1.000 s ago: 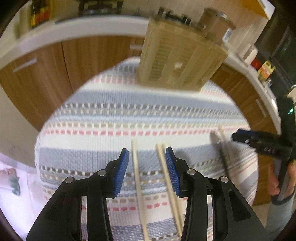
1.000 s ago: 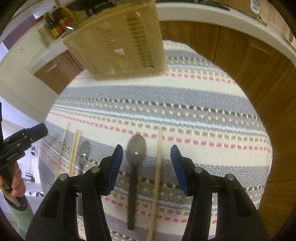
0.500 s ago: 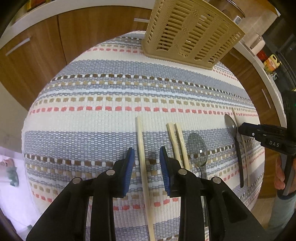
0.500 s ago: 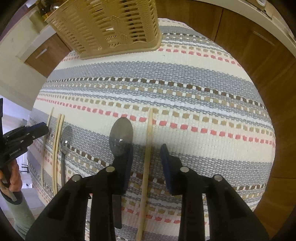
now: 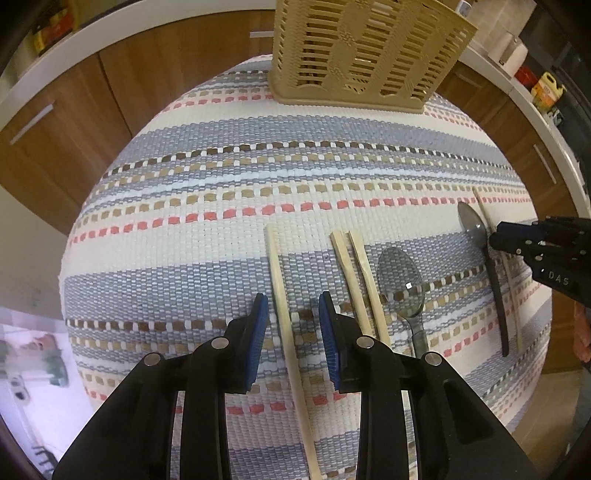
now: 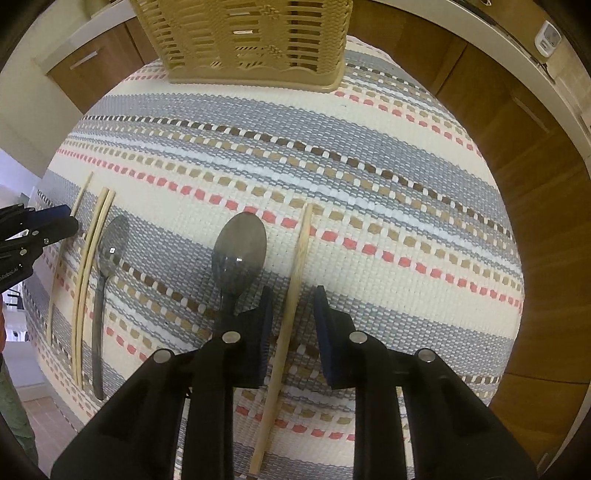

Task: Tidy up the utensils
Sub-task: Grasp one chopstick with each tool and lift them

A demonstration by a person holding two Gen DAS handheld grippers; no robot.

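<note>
- A home kitchen, read around the table under a striped woven cloth (image 5: 295, 173).
- Behind the table run wooden cabinet doors (image 5: 155, 66) with slim metal handles, under a pale worktop (image 5: 110, 33).
- On the worktop to the table's far right stand bottles and a yellow container (image 5: 546, 90).
- At the table's far edge sits a beige slotted cutlery basket (image 5: 365, 55); spoons (image 6: 240, 254) and chopsticks (image 6: 291, 306) lie on the cloth.

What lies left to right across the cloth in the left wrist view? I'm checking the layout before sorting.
Single chopstick → pair of chopsticks → grey spoon → dark-handled spoon → last chopstick, by the right gripper.
</note>
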